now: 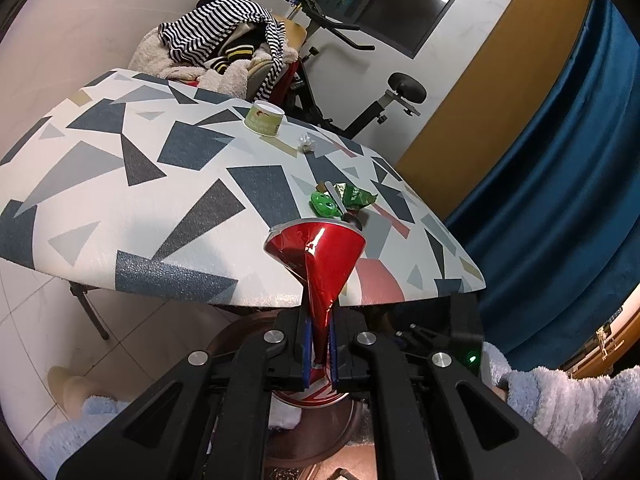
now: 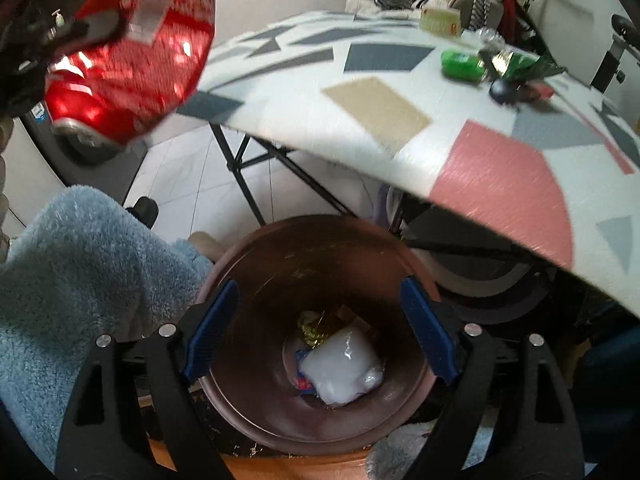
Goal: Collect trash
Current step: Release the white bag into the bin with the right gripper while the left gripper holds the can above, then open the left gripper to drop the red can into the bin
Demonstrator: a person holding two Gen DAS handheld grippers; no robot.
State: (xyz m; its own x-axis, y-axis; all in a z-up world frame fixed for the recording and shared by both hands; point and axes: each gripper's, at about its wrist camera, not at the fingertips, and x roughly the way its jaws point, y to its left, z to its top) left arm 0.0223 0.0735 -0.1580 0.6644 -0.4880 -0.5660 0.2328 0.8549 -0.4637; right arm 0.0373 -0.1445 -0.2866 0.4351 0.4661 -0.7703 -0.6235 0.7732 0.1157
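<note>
Left gripper [image 1: 320, 344] clamped tight on a crushed red can [image 1: 320, 256]; the can's flattened end sits between the blue pads, and its wide end sticks out past the near edge of the tabletop [image 1: 120, 216]. From the right wrist view the can [image 2: 132, 52] hangs in the air at upper left, clear of the table, above and to the left of the bin [image 2: 248, 264]. White lettering on the can is blurred, unreadable.

Right gripper [image 2: 320, 332] has its jaws spread wide, nothing between them, directly over the bin mouth. The bin is brown and round, and stands on the floor under the tabletop's near edge. Inside at the bottom: a white plastic bag [image 2: 340, 368], a gold foil scrap [image 2: 316, 328], a bit of blue-red wrapper. The bin mouth is open and unobstructed, except that the table edge overhangs its far right side.

Trash left on the tabletop, all near the right edge: a green lid-like piece [image 1: 324, 204], a green wrapper [image 1: 358, 196] touching it, with a spoon lying across them, and a small crumpled clear wrapper [image 1: 306, 142] further back. A green paper cup [image 1: 264, 118] sits upside down at the far edge; its print is too small to read.

The tabletop's left half is bare. A fluffy blue sleeve [image 2: 80, 272] is just left of the bin. Folding table legs [image 2: 248, 184] stand behind the bin.
</note>
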